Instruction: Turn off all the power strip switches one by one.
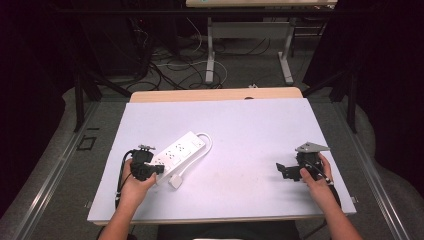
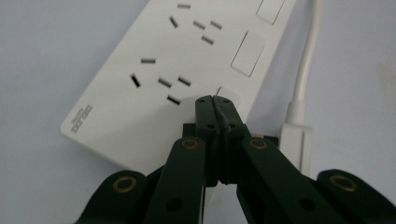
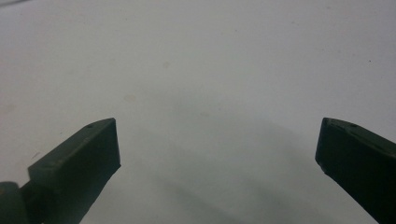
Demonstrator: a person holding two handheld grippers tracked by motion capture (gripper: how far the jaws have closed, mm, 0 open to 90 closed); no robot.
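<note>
A white power strip lies slanted on the white table top, left of centre. Its white cable loops back to a white plug lying beside its near end. My left gripper is over the strip's near end, held in a hand. In the left gripper view its jaws are shut together with nothing between them. The tips of the left gripper are at a rocker switch of the power strip, with the plug to their right. My right gripper sits low at the right with jaws wide apart. Nothing but bare table lies between the spread jaws of the right gripper.
The table's wooden far edge borders a floor with cables and the white legs of another desk. Dark curtains stand on both sides. Metal rails run along the floor left and right of the table.
</note>
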